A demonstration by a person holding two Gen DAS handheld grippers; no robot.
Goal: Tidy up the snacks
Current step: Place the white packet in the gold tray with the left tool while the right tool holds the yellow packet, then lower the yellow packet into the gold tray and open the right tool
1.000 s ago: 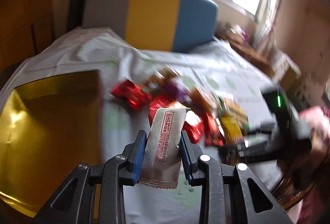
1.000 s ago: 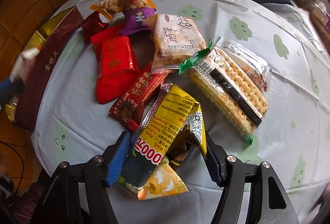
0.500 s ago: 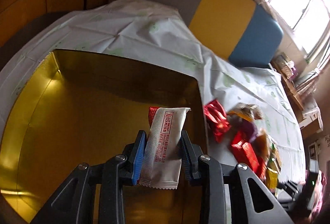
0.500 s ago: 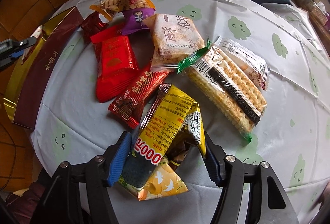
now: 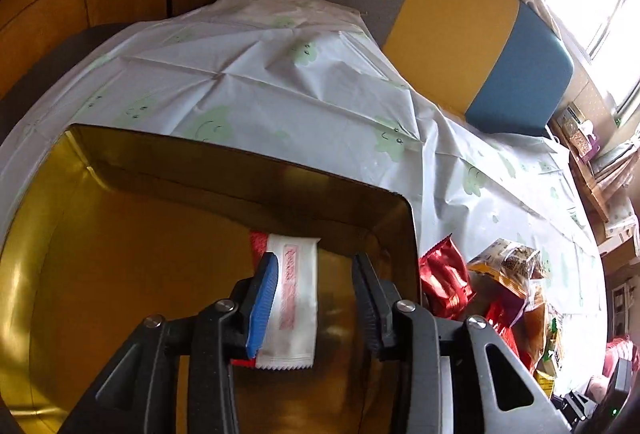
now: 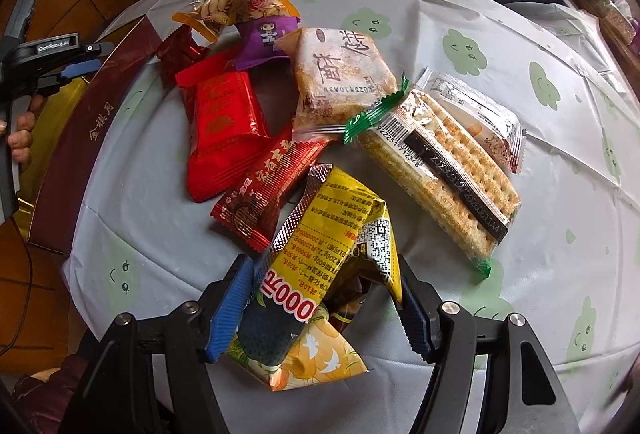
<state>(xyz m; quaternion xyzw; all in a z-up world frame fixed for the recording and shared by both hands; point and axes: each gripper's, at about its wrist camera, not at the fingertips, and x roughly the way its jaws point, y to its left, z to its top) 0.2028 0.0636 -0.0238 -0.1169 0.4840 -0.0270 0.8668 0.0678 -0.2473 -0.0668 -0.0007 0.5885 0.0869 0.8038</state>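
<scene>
The left gripper [image 5: 314,300] had just opened, releasing a white wafer packet [image 5: 294,298] into the gold box [image 5: 120,274], while the right gripper's [image 6: 326,308] fingers clasped a yellow snack packet [image 6: 340,234] and several snacks remained on the tabletop [image 6: 500,34].

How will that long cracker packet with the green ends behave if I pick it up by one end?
The cracker packet probably stays fairly stiff, since rows of flat crackers fill the wrapper. It looks fragile: a hard squeeze may crack them. Its glossy film could be slippery, and the crimped green end may just fold.
</scene>
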